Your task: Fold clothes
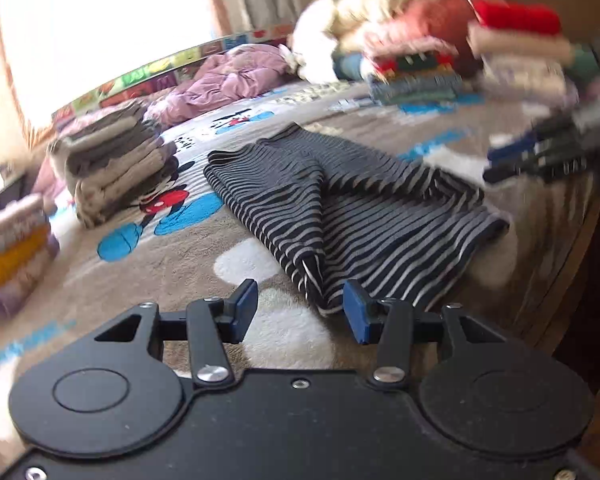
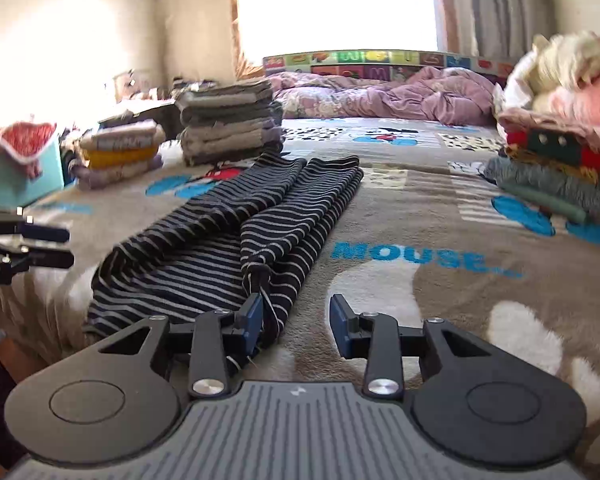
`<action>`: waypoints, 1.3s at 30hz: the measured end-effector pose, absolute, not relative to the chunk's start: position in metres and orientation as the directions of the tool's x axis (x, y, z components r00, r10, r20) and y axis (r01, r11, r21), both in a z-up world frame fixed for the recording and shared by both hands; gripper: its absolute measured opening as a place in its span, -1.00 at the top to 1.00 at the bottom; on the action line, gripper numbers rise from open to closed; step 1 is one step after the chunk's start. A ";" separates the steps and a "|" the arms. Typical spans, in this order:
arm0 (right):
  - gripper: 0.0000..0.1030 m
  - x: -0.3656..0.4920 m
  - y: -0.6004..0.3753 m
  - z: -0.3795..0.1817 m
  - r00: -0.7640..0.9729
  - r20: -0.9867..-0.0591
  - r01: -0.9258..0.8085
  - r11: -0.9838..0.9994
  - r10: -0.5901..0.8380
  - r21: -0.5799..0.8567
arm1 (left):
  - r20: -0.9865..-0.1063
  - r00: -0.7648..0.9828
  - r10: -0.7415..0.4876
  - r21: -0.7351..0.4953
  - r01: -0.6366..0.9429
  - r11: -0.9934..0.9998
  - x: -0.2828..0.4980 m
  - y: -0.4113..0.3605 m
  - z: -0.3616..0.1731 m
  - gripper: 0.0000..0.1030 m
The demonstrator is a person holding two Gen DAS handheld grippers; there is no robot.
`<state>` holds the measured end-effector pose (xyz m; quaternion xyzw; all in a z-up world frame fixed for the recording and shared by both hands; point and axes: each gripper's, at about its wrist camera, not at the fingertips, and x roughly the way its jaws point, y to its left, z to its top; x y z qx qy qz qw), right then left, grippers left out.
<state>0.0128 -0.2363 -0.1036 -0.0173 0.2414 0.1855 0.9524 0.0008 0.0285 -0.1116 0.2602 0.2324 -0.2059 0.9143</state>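
Striped garment (image 2: 228, 248), dark with pale grey bands, spread flat on brown cartoon-print blanket (image 2: 420, 216) covering the bed, near the bed's front edge; two narrow folded sections running lengthwise toward the far end, meeting at a bunched point at the near end. Left gripper (image 1: 300, 312) hovering low over the blanket at one near corner of the garment, fingers (image 1: 246, 310) spread apart, nothing between them; right-hand blue pad just beside the striped hem, contact not determinable. Right gripper (image 2: 296, 320) at the bunched near end, fingers (image 2: 342, 326) parted, holding nothing; striped fabric lying against the outer side of the left-hand pad, bare blanket in the gap. Left gripper also visible at the left margin of the right wrist view, beside the garment's edge. Stack of folded grey and beige items (image 2: 230, 120) beyond the garment, left of centre. Smaller stack with a yellow layer (image 2: 118, 152) further left, next to teal box (image 2: 20, 180). Mixed colourful pile (image 2: 556, 152) on the right side of the bed, blurred. Crumpled mauve quilt (image 2: 380, 96) along the far end, against a multicoloured letter-panel headboard (image 2: 364, 62). Bright window behind, detail washed out.
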 end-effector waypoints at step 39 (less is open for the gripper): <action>0.70 0.089 -0.251 -0.070 0.740 -0.244 -0.635 0.771 0.627 0.053 | -0.287 0.775 -0.563 -0.047 0.576 0.816 0.124 0.062 -0.058 0.78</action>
